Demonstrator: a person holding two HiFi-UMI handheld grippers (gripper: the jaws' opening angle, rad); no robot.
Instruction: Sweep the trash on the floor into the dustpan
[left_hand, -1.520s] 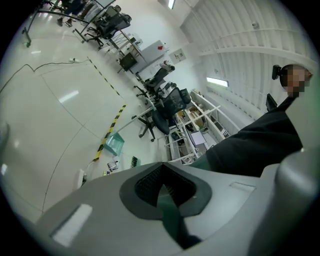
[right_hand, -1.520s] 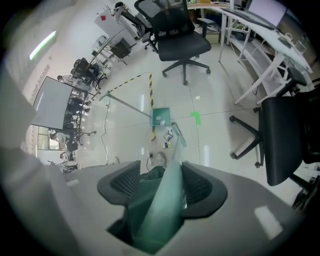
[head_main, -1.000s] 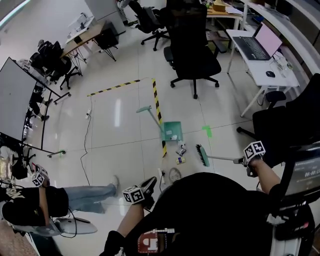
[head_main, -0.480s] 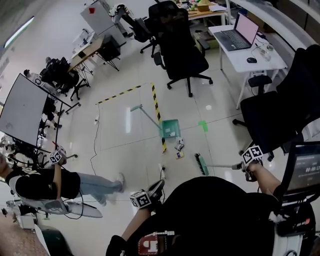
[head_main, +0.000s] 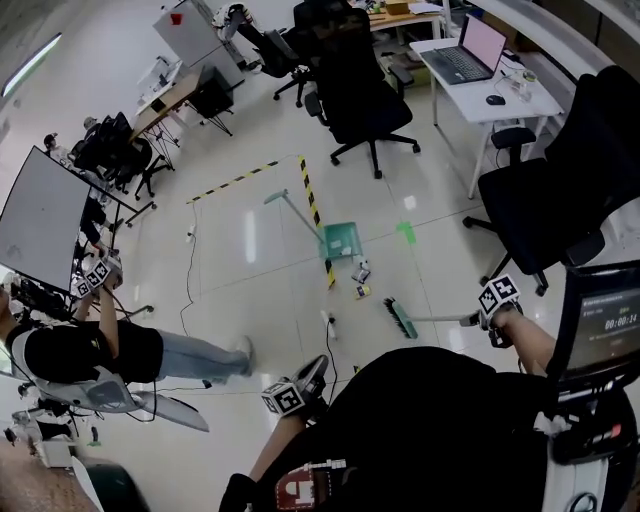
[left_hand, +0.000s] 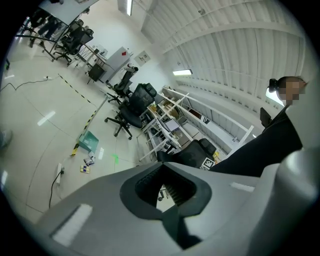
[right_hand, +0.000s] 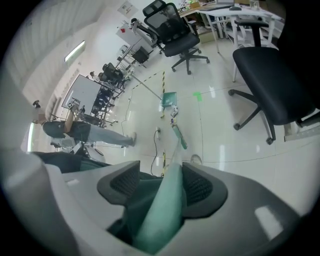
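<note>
**Green broom head just short of the trash, dustpan beyond on the same line**

The pale green handle of the broom (head_main: 402, 318) is clamped between the pads of the right claw (right_hand: 170, 190). From there it runs out and down to the brush head on the floor (head_main: 250, 270). In the head view the trash (head_main: 360, 281), a few small packets, is seen just beyond the brush head, up and to the left, not touching it. The dustpan (head_main: 341, 238) lies farther along nearly the same line, near the trash and beside the striped tape (head_main: 311, 200). Its long handle slants away on the far side, so its mouth is judged to face the trash.

The coming stroke is therefore judged to be a push away from the right claw, along the handle's own axis, toward the pan.

The left claw (left_hand: 161, 192) is held low and well apart from the dustpan. Its pads are drawn almost together with nothing between them. The right claw is clearly the nearer to the work.
</note>
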